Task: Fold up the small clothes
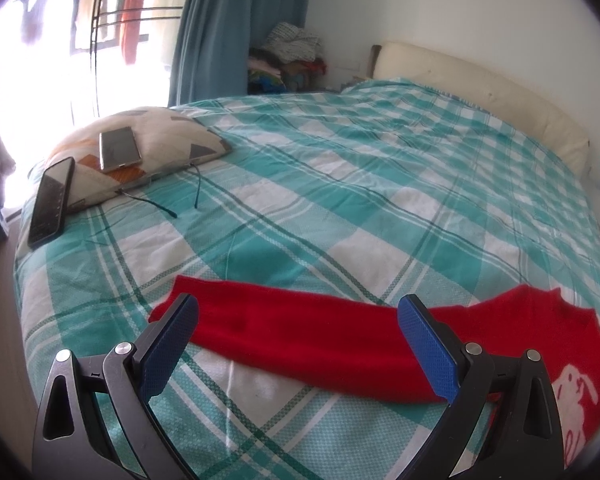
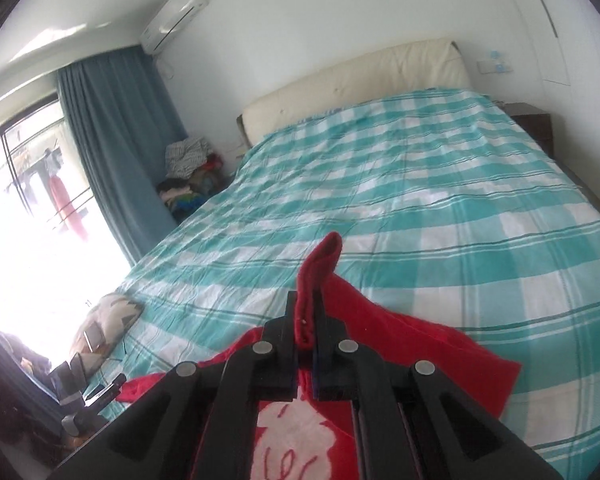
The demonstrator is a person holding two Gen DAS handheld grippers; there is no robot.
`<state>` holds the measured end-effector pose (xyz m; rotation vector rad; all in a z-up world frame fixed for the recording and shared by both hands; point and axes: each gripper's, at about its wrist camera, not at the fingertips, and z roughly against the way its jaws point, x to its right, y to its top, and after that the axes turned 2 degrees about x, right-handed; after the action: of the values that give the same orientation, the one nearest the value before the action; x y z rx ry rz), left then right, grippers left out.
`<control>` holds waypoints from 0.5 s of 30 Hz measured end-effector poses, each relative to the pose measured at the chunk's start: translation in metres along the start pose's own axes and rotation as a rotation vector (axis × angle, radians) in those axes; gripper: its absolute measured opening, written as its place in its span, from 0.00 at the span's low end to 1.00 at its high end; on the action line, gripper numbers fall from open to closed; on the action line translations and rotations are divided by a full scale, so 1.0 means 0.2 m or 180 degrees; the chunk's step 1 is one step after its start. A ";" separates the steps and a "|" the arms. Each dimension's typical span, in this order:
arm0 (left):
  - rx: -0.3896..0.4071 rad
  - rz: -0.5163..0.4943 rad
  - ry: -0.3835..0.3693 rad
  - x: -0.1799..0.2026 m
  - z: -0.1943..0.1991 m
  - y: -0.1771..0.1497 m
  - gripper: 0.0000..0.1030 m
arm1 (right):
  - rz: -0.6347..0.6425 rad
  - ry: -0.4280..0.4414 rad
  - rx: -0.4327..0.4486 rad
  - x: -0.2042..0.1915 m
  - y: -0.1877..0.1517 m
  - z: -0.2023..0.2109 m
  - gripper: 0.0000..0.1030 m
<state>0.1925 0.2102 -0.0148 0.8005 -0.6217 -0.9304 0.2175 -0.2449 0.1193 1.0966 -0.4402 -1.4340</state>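
Note:
A small red sweater (image 1: 540, 340) with a white rabbit figure lies on the checked bed. Its left sleeve (image 1: 300, 332) stretches flat to the left. My left gripper (image 1: 300, 316) is open, its blue pads either side of that sleeve, just above it. My right gripper (image 2: 306, 312) is shut on a fold of the sweater's other sleeve (image 2: 320, 268) and lifts it above the sweater body (image 2: 300, 432).
A teal and white checked bedspread (image 1: 360, 168) covers the bed. A patterned cushion (image 1: 160, 140) with two phones (image 1: 118, 148) (image 1: 52, 200) lies at the bed's left edge. A clothes pile (image 1: 292, 60) sits by the curtain. The headboard (image 2: 360, 80) is at the far end.

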 end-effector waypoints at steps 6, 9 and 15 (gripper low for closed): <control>0.0010 0.0026 0.0174 -0.03 -0.02 0.02 0.97 | -0.0102 0.0338 -0.0851 -0.11 -0.37 -0.52 0.19; -0.0002 0.0040 0.0150 -0.03 -0.02 0.02 0.97 | -0.0444 0.0644 -0.1012 -0.04 -0.49 -0.56 0.48; -0.0029 0.0062 0.0110 -0.02 -0.02 0.02 0.97 | -0.0554 0.0376 -0.0971 0.26 -0.50 -0.31 0.54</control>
<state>0.1957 0.2169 -0.0147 0.7996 -0.5939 -0.8994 0.2202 -0.2504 -0.0101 0.9820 -0.0384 -1.5201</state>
